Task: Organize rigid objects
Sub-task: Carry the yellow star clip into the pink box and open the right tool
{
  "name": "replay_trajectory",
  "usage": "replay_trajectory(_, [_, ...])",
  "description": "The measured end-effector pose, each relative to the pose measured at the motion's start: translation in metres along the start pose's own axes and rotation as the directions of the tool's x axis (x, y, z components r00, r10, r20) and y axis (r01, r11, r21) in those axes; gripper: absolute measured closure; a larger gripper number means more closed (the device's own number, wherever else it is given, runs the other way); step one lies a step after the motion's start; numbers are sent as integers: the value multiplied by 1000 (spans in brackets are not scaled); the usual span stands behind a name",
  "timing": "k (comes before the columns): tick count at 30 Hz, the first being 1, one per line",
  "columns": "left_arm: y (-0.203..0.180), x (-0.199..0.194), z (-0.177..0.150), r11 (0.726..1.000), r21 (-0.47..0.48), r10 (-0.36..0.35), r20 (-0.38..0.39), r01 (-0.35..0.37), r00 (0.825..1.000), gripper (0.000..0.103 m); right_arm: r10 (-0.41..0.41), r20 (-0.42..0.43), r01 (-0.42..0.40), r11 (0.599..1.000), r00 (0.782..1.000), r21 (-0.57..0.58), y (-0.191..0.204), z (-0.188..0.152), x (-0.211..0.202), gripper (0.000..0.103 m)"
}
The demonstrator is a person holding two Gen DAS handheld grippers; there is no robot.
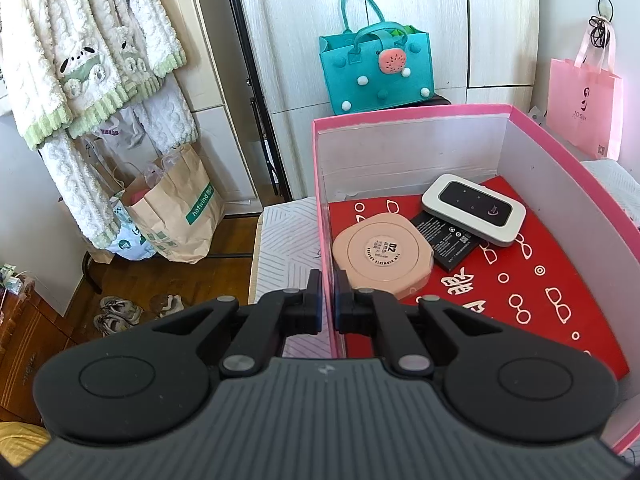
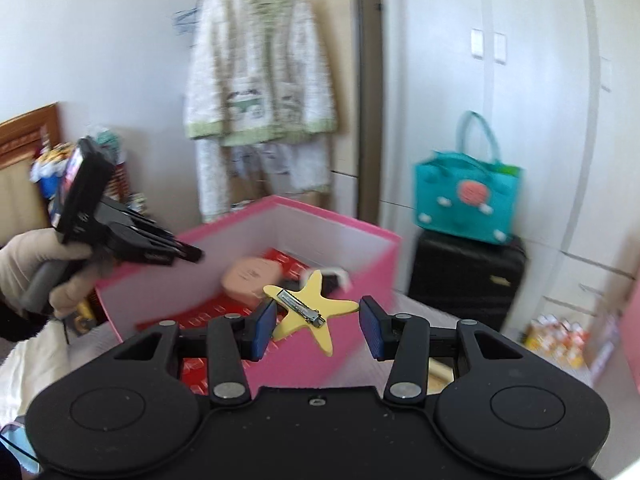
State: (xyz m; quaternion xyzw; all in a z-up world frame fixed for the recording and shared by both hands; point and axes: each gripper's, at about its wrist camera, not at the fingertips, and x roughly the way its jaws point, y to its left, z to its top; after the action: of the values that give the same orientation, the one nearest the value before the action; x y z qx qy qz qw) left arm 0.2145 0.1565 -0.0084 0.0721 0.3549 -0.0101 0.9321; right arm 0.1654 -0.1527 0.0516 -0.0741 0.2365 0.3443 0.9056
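Observation:
A pink box (image 1: pixel 400 114) with a red lining holds a round peach compact (image 1: pixel 384 256), a black battery (image 1: pixel 446 240) and a white pocket router (image 1: pixel 474 208). My left gripper (image 1: pixel 329 300) is shut on the box's left wall. The right wrist view shows that gripper (image 2: pixel 192 254) at the box's (image 2: pixel 376 280) near-left edge. My right gripper (image 2: pixel 318 328) is raised in front of the box. It is shut on a yellow star hair clip (image 2: pixel 316 292), metal clasp up, which spans the gap between the blue pads.
A teal felt bag (image 2: pixel 464 200) sits on a black suitcase (image 2: pixel 468 280) behind the box. A pink tote (image 1: pixel 584 108) hangs at the right. Fleece clothes (image 1: pixel 80 60), a paper bag (image 1: pixel 180 216) and shoes (image 1: pixel 120 312) are at the left. A gloved hand (image 2: pixel 24 264) holds the left gripper.

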Motion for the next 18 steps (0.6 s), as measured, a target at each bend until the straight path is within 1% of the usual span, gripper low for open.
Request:
replay_trajectory(2, [0, 0, 0, 1000, -2, 1, 0, -1, 1000, 97, 32, -22, -32, 999, 999, -30, 6, 13, 20, 52])
replay_trajectory(4, [0, 1, 0, 1000, -2, 0, 0, 0, 1000, 97, 60, -66, -64, 996, 996, -68, 12, 24, 47, 52])
replay_trajectory(7, [0, 1, 0, 1000, -3, 0, 0, 0, 1000, 97, 57, -145, -80, 984, 988, -156, 23, 35, 89, 52])
replay_trajectory(9, [1, 2, 1, 1000, -12, -4, 0, 4, 1000, 97, 65, -192, -106, 971, 979, -213, 27, 40, 116, 52])
replay_trajectory(12, [0, 2, 1, 1000, -6, -5, 1, 5, 1000, 97, 40, -247, -105, 960, 968, -258, 29, 44, 150, 52])
replay_trajectory(15, [-3, 1, 1, 1000, 12, 8, 6, -8, 1000, 97, 34, -301, -122, 953, 953, -279, 30, 52, 172, 52])
replay_trajectory(18, [-3, 1, 0, 1000, 3, 3, 6, -3, 1000, 97, 29, -373, -152, 940, 927, -306, 32, 58, 193, 52])
